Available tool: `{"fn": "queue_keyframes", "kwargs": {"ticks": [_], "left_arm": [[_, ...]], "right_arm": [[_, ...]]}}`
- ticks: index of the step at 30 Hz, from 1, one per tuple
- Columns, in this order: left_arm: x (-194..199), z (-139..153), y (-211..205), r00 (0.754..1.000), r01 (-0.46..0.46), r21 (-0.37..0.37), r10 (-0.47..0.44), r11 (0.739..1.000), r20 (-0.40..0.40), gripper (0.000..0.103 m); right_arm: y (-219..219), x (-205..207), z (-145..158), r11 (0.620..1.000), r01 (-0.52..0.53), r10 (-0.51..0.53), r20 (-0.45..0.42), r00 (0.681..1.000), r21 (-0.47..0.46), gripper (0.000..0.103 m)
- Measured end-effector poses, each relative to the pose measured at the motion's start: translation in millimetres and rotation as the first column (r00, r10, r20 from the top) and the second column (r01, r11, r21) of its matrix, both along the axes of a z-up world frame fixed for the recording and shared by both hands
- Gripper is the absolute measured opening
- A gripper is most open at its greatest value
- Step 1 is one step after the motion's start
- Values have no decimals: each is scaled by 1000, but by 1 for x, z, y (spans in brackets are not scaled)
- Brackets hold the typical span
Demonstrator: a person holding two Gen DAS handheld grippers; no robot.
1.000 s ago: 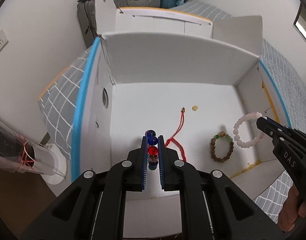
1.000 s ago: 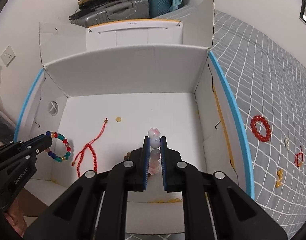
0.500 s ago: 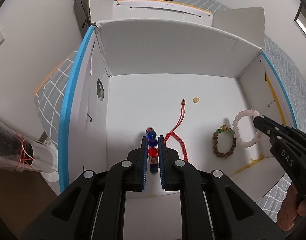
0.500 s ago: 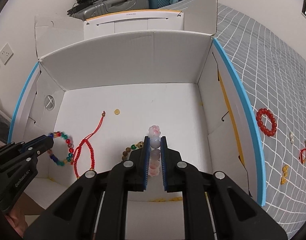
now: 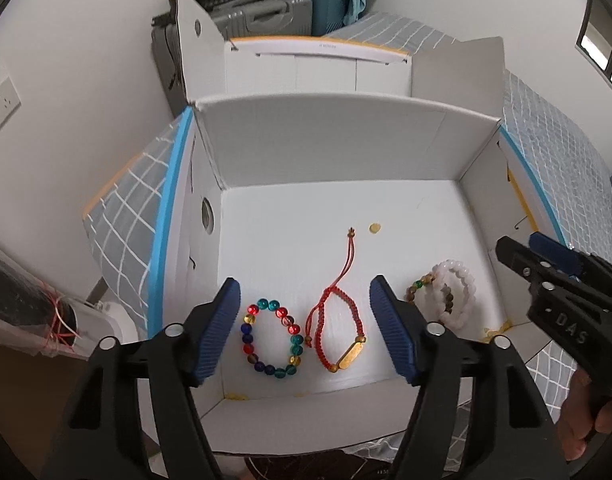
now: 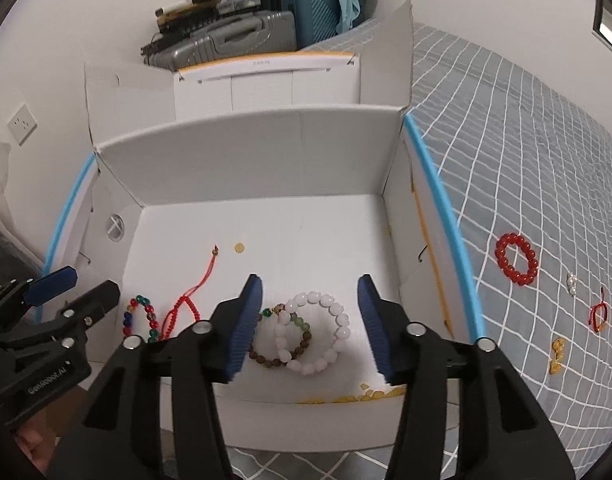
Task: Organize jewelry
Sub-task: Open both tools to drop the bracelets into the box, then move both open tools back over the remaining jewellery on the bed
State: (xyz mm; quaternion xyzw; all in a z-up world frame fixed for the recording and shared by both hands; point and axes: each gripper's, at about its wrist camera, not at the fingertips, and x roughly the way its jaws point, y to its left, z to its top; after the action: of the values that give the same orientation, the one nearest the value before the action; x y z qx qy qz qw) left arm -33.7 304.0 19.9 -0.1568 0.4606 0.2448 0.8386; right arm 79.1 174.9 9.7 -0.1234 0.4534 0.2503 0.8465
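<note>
Looking down your left gripper point(image 5: 305, 304), you see its blue pads spread wide with nothing between them. On the floor of the white cardboard box point(image 5: 326, 152), just ahead of the left pad, lies the multicoloured bead bracelet point(image 5: 271, 338). Beside it, toward the right pad, lies the red cord bracelet point(image 5: 338, 336) with its gold bar, the loose cord tail running forward to a small yellow dot point(image 5: 374, 228) on the box floor.

Your right gripper point(image 6: 310, 298) is likewise wide apart and empty. Ahead of it and between its pads rests the pale pink bead bracelet point(image 6: 322, 332), overlapping the brown wooden bead bracelet point(image 6: 282, 340) that sits toward the left pad. From the left wrist view this pair shows only partly, to the right of the right pad, with the right gripper's fingers point(image 5: 518, 258) hovering just beyond them.

Only the right wrist view shows what lies outside the box on the grey checked bedspread point(image 6: 526, 160): a red bead bracelet point(image 6: 517, 259), a small red cord piece point(image 6: 597, 314), a tiny white trinket point(image 6: 571, 283) and some yellow pieces point(image 6: 557, 356), all well to the right of that gripper. It also shows the left gripper's fingers point(image 6: 94, 294) just above the multicoloured bracelet.
</note>
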Motion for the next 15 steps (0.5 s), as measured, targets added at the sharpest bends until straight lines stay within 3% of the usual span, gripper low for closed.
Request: {"fn": "queue_keyframes", "kwargs": {"ticks": [15], "left_arm": [[9, 24, -18, 998, 14, 41, -17, 999, 67, 91]], "right_arm": [[-47, 6, 37, 996, 70, -75, 111, 991, 49, 85]]}}
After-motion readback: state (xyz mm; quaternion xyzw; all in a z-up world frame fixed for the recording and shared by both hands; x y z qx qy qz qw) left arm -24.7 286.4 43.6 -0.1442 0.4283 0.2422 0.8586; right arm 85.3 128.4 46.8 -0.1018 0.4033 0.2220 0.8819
